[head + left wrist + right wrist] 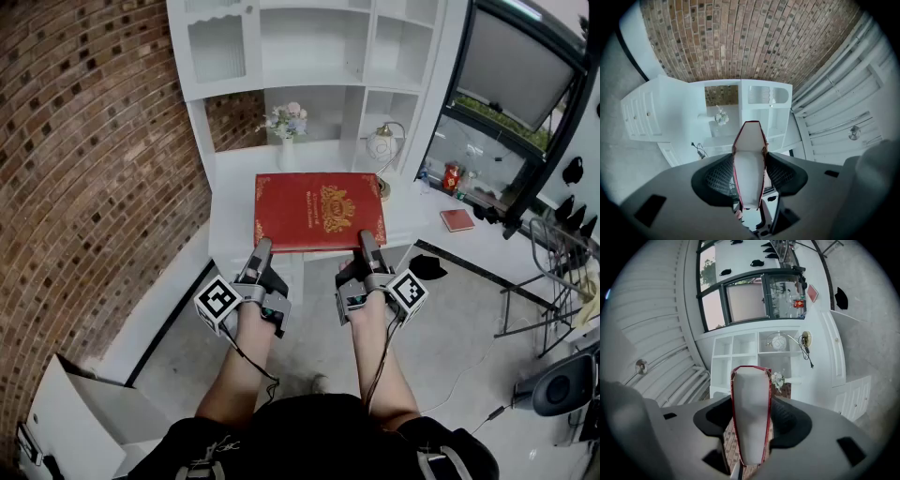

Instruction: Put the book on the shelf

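A large red book (319, 211) with a gold crest lies flat in the air in front of the white shelf unit (309, 56), its cover facing up. My left gripper (262, 251) is shut on the book's near edge at the left. My right gripper (367, 242) is shut on the same edge at the right. In the left gripper view the book (750, 159) shows edge-on, its white pages between red covers, clamped by the left gripper (750, 176). The right gripper view gives the same sight: the book (751, 404) pinched in the right gripper (751, 420).
A vase of flowers (287, 122) and a globe lamp (382, 143) stand on the shelf unit's counter behind the book. A brick wall (94, 141) runs along the left. A small red book (457, 220) lies on the ledge at right, near a window. A cardboard box (75, 412) sits lower left.
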`<state>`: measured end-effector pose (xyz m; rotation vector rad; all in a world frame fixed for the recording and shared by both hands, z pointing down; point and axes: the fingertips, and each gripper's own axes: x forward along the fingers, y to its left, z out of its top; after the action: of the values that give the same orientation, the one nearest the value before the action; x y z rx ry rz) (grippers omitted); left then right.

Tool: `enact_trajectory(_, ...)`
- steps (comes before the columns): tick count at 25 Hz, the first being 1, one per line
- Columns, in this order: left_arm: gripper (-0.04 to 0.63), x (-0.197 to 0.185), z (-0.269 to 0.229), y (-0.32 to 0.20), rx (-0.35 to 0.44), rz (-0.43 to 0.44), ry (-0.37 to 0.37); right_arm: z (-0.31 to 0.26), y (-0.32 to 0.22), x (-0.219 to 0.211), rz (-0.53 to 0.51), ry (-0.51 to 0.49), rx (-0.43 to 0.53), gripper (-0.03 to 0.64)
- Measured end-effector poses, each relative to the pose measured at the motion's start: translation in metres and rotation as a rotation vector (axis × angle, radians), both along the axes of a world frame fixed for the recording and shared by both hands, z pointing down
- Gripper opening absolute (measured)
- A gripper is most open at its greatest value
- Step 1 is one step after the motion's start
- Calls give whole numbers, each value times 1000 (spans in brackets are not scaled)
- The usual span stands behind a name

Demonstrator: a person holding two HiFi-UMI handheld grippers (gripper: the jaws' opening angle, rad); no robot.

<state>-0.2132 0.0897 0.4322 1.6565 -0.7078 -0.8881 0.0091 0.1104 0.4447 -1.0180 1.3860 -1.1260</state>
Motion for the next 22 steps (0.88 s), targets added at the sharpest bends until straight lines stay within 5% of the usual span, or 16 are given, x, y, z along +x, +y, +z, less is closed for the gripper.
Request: enact_trajectory(22, 229, 38, 1, -37, -9, -11, 1, -8, -38, 36, 20, -10, 18, 256)
